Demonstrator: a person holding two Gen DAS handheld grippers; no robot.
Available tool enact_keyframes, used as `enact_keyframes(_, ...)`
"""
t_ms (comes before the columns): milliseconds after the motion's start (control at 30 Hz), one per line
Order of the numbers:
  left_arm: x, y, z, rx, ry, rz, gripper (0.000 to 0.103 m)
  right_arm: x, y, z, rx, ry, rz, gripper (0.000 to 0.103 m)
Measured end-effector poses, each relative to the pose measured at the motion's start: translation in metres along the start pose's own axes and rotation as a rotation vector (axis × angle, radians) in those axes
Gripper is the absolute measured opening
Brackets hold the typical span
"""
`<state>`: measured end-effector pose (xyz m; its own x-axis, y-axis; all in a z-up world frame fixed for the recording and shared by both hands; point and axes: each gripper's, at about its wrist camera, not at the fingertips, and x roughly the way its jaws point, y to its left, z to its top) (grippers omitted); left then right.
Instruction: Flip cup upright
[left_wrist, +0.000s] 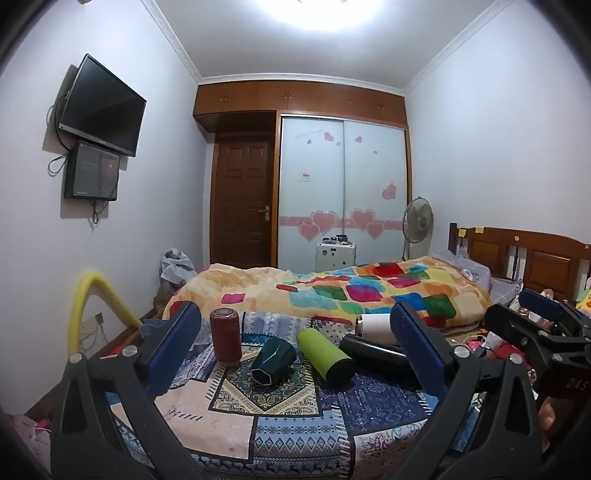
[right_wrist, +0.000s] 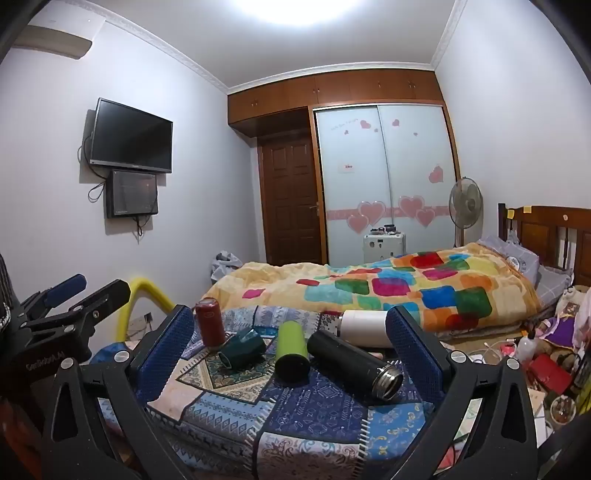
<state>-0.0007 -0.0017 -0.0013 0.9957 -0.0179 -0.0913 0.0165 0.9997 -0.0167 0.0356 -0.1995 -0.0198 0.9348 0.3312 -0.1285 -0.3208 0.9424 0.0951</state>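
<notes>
Several cups lie on a patterned cloth (left_wrist: 280, 424) on the bed. A dark red cup (left_wrist: 225, 336) (right_wrist: 209, 322) stands on end. A dark green faceted cup (left_wrist: 272, 362) (right_wrist: 242, 349), a lime green tumbler (left_wrist: 325, 354) (right_wrist: 291, 350), a black flask (left_wrist: 373, 354) (right_wrist: 354, 360) and a white bottle (left_wrist: 375, 325) (right_wrist: 364, 324) lie on their sides. My left gripper (left_wrist: 295, 354) is open and empty, held short of the cups. My right gripper (right_wrist: 291, 350) is open and empty too. Each gripper shows at the edge of the other's view.
A colourful quilt (left_wrist: 351, 291) covers the bed beyond the cloth. A yellow padded rail (left_wrist: 88, 306) stands at the left. Clutter lies at the right by the wooden headboard (left_wrist: 535, 258). A fan (left_wrist: 417, 221), wardrobe and door are at the back.
</notes>
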Motion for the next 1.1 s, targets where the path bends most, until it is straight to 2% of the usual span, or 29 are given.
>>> enact_keyframes(233,0.009,0.003,0.005,-0.009,0.042,-0.011,0.103,0.002,0.000,-0.002,-0.004,0.004,-0.006,0.103)
enact_keyframes(1100,0.006,-0.001,-0.001,0.001,0.014,-0.038,0.103,0.002,-0.002,-0.002,0.001,0.007,-0.008,0.103)
